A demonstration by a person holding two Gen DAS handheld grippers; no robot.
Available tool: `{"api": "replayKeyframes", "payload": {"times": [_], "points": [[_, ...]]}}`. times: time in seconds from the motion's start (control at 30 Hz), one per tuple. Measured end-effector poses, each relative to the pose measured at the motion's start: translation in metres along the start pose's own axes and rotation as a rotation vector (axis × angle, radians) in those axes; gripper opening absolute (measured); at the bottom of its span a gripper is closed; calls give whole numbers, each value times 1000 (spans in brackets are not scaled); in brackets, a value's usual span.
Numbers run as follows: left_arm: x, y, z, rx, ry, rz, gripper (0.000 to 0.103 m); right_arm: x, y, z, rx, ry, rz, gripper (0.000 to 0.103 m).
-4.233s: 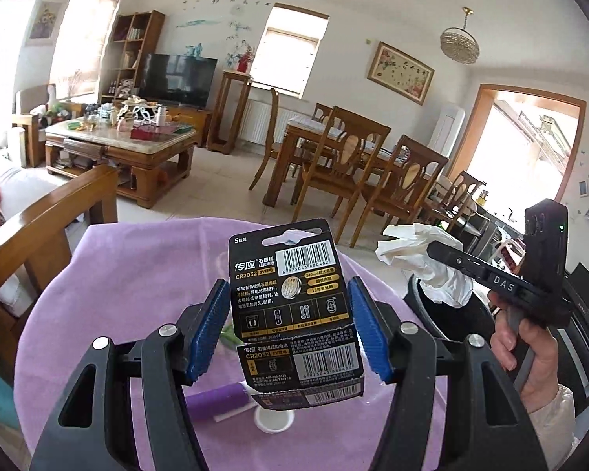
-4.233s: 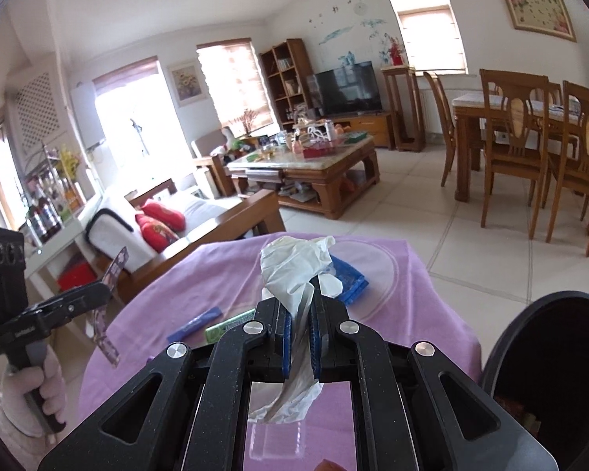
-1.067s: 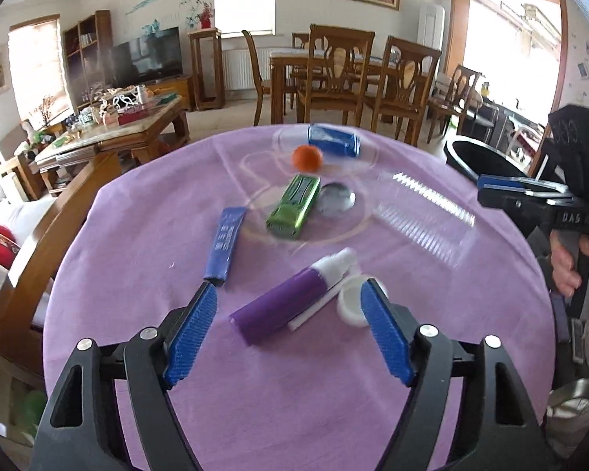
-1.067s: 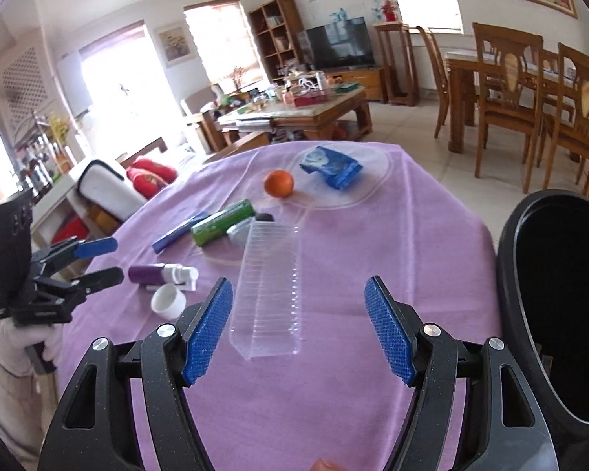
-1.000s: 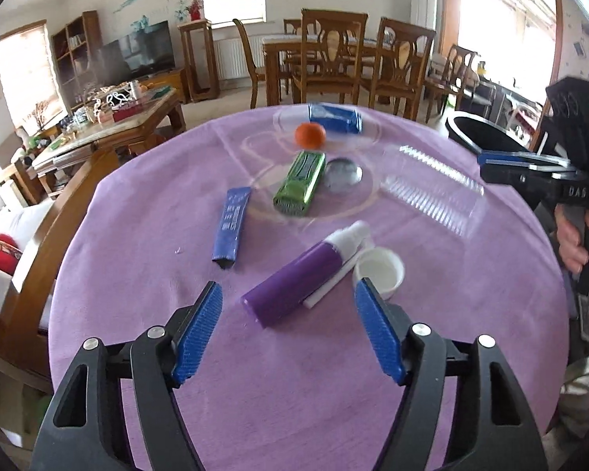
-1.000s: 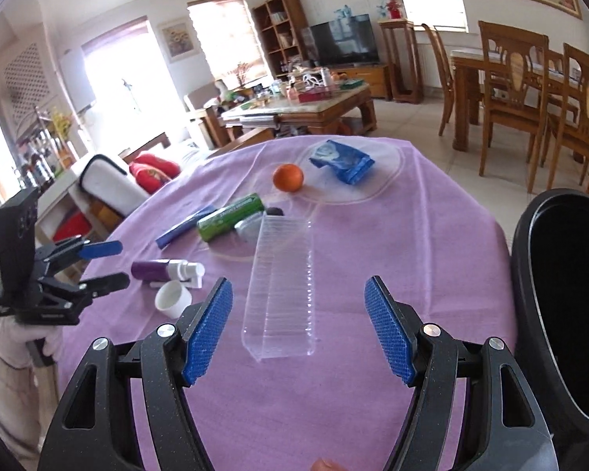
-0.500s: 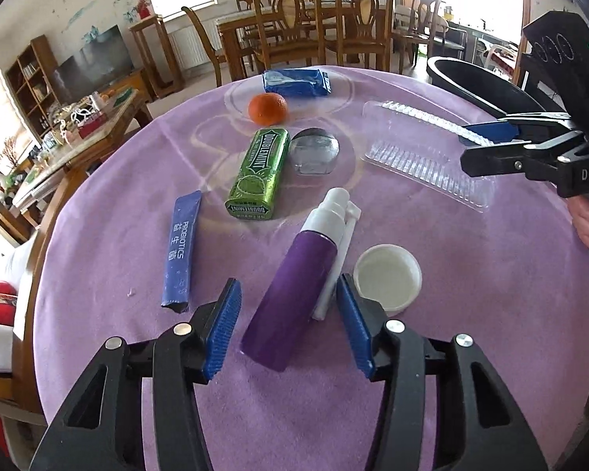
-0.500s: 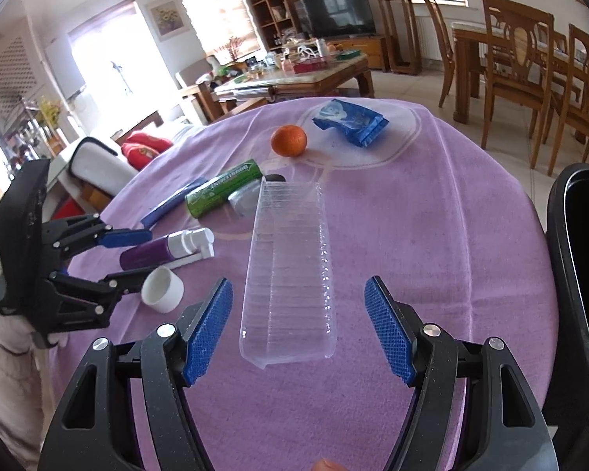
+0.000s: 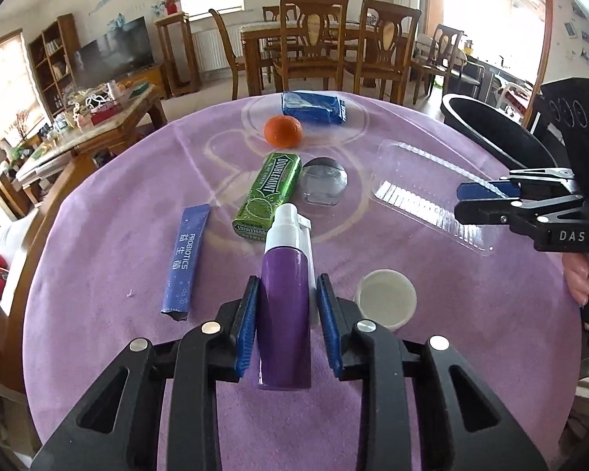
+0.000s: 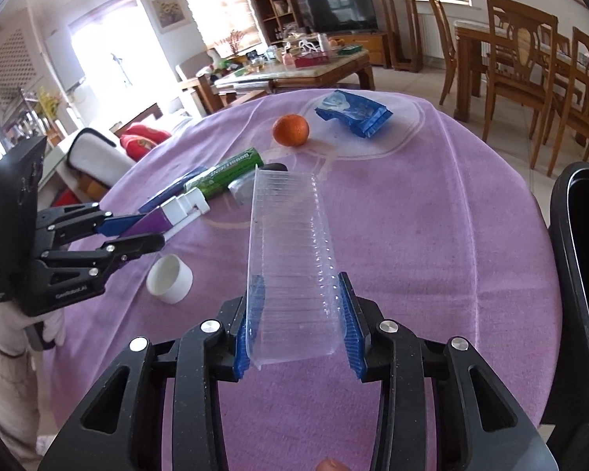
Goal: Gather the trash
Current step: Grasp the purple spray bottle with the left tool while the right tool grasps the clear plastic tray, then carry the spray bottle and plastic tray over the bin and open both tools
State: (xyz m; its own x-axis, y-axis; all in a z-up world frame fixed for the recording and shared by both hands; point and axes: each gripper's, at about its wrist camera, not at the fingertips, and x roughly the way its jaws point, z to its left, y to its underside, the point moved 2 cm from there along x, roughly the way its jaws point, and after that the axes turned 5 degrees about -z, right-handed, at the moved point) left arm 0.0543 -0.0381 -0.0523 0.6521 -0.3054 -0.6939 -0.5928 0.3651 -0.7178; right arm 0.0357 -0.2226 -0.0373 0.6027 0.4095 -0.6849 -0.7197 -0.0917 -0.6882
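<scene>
Purple tablecloth (image 9: 98, 243): left jaws closing around purple bottle (image 9: 284, 314), right around clear tray (image 10: 290, 267).

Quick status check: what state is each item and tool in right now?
Left tool: jaws just closing around the purple bottle.
Right tool: jaws just closed on the clear tray.
Bottle: lying flat, uncapped.
White cap: off, open side up.
Tray: empty.
Bin: open.
Blue sachet: torn open.
</scene>
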Motion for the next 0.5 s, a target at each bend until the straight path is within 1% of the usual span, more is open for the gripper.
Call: {"api": "replayKeyframes", "payload": {"times": [0.1, 0.23, 0.33, 0.43, 0.5], "points": [[-12, -3, 3, -34, -5, -39, 29, -6, 0, -2, 8, -13, -22, 37], [-31, -9, 4, -102, 26, -113, 29, -15, -1, -4, 23, -24, -64, 37], [-41, -17, -2, -107, 29, -158, 29, -22, -2, -6, 30, -23, -89, 37], [-46, -30, -15, -108, 55, -188, 29, -34, -5, -12, 58, -39, -112, 37], [-48, -39, -27, -102, 68, -209, 29, -48, -10, -18, 63, -23, -143, 37]]}}
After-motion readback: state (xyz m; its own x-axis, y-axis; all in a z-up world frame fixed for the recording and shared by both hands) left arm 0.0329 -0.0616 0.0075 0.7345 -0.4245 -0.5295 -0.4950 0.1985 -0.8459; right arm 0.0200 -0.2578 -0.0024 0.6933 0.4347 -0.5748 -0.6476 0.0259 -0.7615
